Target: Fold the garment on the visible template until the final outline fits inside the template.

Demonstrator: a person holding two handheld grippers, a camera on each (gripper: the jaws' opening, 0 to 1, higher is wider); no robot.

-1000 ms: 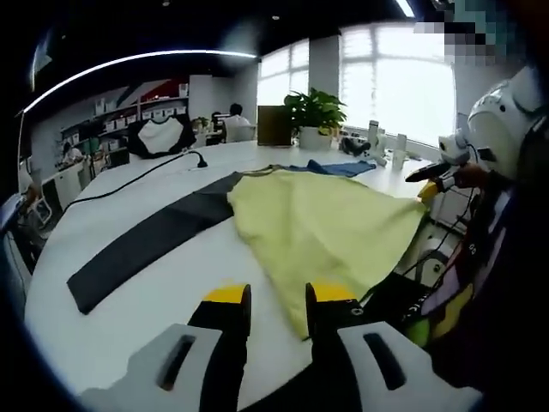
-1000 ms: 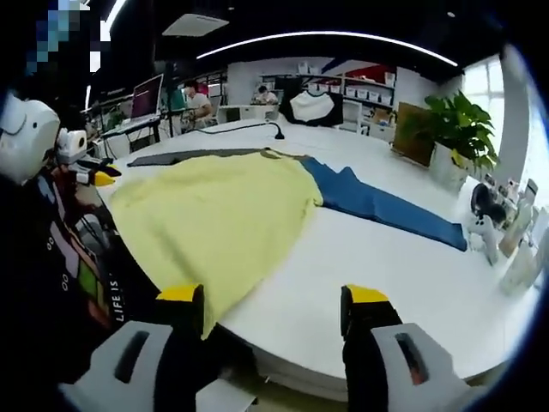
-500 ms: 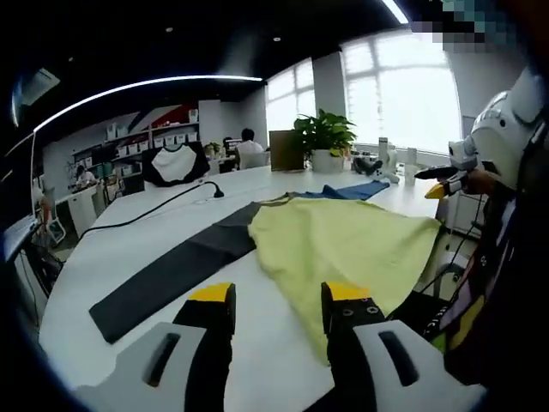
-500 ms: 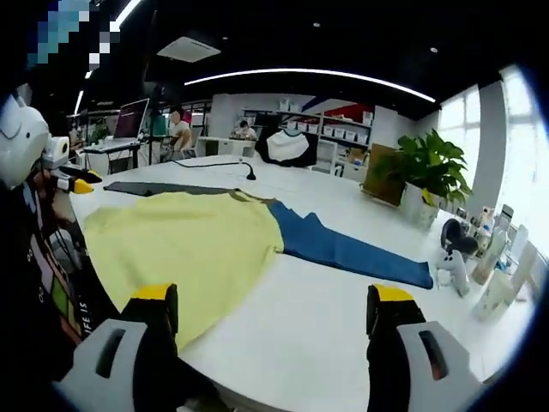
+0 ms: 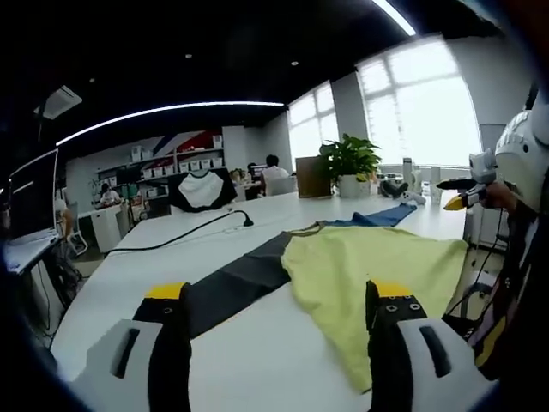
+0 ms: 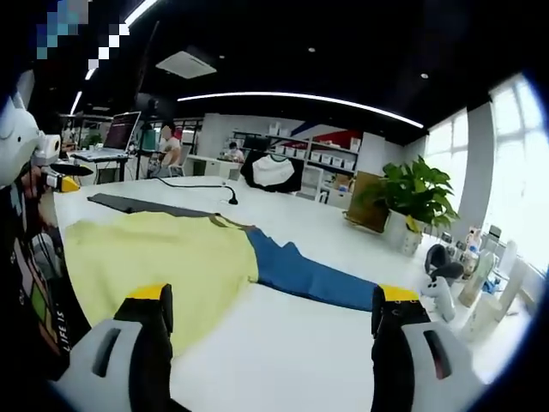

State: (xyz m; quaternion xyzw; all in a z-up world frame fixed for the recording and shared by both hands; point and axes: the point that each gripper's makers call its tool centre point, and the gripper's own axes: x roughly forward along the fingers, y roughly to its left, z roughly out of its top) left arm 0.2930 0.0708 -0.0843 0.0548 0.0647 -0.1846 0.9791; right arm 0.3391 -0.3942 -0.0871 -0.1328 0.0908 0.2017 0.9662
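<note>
- Yellow cloth garment [image 5: 377, 275] lies spread flat on a wide white round worktop [image 5: 154, 266], with its near edge reaching the worktop's rim by the person holding the grippers.
- In the right gripper view, the same yellow cloth garment [image 6: 154, 257] lies to the left, with a long blue strip of fabric [image 6: 309, 276] running out from beside it toward the right.
- A long dark grey strip of fabric [image 5: 232, 283] runs out from the garment's other side in the left gripper view; whether these strips are the template cannot be told.
- Left gripper [image 5: 279, 300] is held above the near worktop, its yellow-tipped jaws spread wide and holding nothing.
- Right gripper [image 6: 270, 300] is likewise spread wide and empty, held above the near edge of the garment and the worktop.
- A black cable [image 5: 184, 236] snakes across the far worktop, and a potted green plant [image 6: 412, 202] stands at the far side near small bottles and devices [image 6: 467, 275].
- Judgement: folding has not begun, as the garment shows no fold.
- Risk: the near hem lies at the worktop's rim, so a pull toward the person could drag the cloth off the edge and out of the workspace.
- Risk: a grip that catches only one layer or takes uneven corners could leave a skewed fold that spills past the template.
</note>
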